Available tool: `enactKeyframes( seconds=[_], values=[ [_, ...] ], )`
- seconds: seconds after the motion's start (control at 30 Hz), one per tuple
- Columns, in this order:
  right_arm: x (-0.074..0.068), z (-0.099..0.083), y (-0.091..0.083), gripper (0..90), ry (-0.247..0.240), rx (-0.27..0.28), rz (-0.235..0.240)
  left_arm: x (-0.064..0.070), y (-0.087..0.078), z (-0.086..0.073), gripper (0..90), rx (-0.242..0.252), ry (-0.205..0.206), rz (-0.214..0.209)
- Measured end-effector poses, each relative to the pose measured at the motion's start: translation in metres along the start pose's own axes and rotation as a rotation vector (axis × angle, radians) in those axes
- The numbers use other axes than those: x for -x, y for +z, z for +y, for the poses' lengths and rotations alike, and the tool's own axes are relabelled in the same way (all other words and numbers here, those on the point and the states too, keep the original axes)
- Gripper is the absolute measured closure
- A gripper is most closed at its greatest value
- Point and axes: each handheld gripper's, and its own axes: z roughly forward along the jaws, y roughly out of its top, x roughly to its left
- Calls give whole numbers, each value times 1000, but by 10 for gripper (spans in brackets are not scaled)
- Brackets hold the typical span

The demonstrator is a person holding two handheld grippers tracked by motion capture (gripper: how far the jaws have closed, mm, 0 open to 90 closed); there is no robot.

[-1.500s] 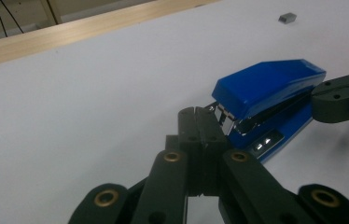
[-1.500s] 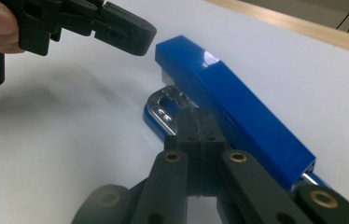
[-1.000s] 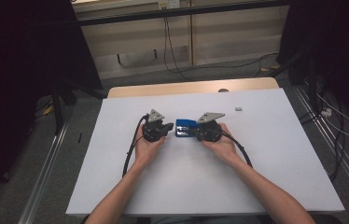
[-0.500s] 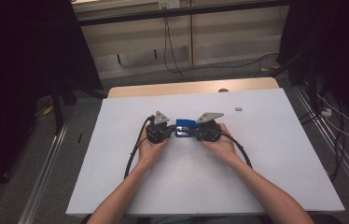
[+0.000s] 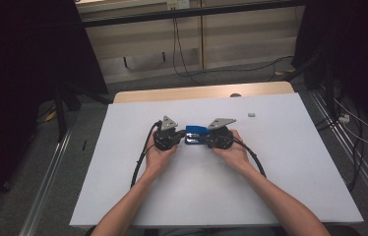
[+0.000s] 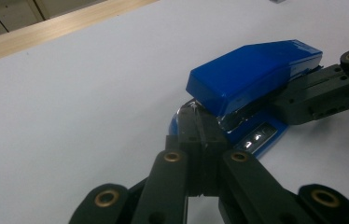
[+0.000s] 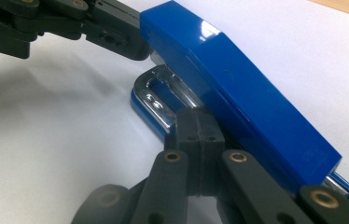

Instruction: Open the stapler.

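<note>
The blue stapler (image 5: 195, 133) lies on the white table (image 5: 123, 187), just far of its middle, between the two grippers. The left gripper (image 6: 200, 135), its jaws clenched together, touches the stapler's left end by the metal base. The right gripper (image 7: 199, 130), jaws likewise pressed together, meets the stapler's right side beneath the blue top.
</note>
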Motion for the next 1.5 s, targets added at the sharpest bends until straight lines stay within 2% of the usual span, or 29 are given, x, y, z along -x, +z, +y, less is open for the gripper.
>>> enactKeyframes(
  seconds=[0.07,0.47,0.6,1.07,1.23,1.5],
  values=[
    [0,0,0,900,0,0,-1,0,-2,1,900,5,-2,-12],
    [0,0,0,900,1,1,0,2,-7,7,900,55,-11,-18],
    [0,0,0,900,3,1,4,2,-7,8,900,57,-11,-21],
    [-2,0,0,900,-27,2,11,2,-8,11,900,89,-18,-27],
    [-6,7,-5,900,-39,77,9,2,-8,12,900,96,-21,-27],
    [-14,16,-2,900,-51,120,-19,3,-9,13,900,107,-22,-29]
  ],
)
